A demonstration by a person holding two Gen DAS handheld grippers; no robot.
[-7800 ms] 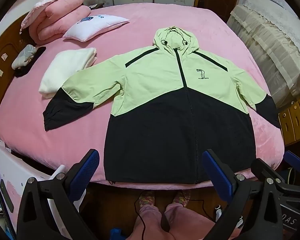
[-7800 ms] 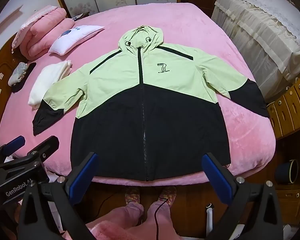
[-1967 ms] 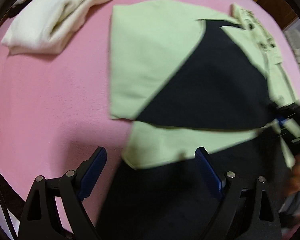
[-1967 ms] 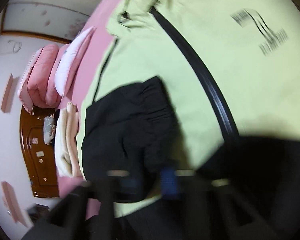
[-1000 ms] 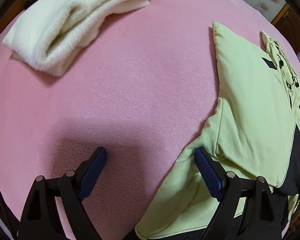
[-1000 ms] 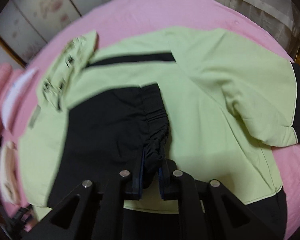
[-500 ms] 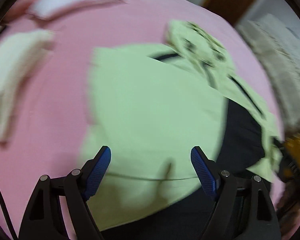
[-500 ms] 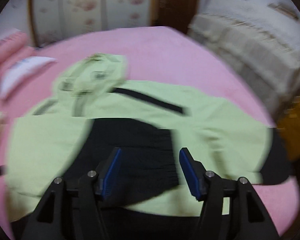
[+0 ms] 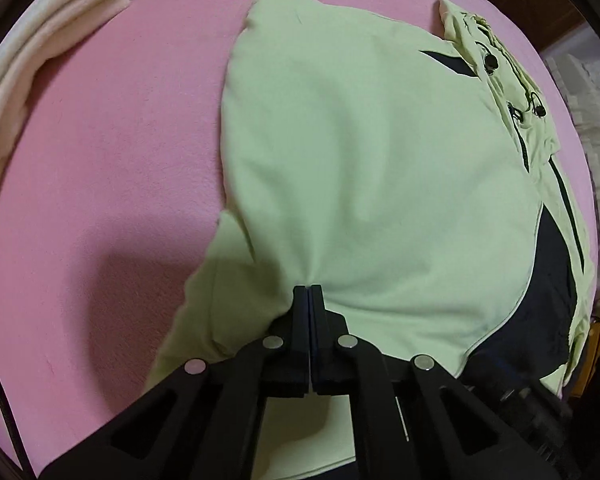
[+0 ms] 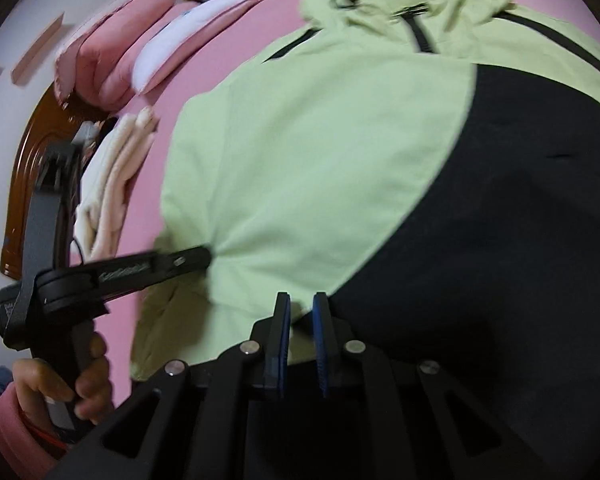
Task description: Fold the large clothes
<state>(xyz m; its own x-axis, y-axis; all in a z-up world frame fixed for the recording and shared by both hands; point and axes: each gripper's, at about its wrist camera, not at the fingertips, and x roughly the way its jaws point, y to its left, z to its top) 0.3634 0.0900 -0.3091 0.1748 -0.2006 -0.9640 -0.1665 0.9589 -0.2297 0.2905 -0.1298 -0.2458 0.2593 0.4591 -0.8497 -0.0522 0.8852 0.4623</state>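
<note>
Jacket (image 9: pixel 360 152) fabric between pinched left gripper (image 9: pixel 308 294) fingers

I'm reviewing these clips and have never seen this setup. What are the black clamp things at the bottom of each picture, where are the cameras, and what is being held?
Each picture comes from a fisheye camera mounted on a hand-held two-finger gripper; a person holds one in each hand. The left gripper is shut on the light-green fabric of a green-and-black hooded jacket spread on a pink bed cover. The right-wrist view shows that same gripper from the side, with the person's hand on its handle. The right gripper has its blue-padded fingers close together at the jacket's edge; whether it grips cloth is unclear. A folded cream blanket lies beside the jacket.
</note>
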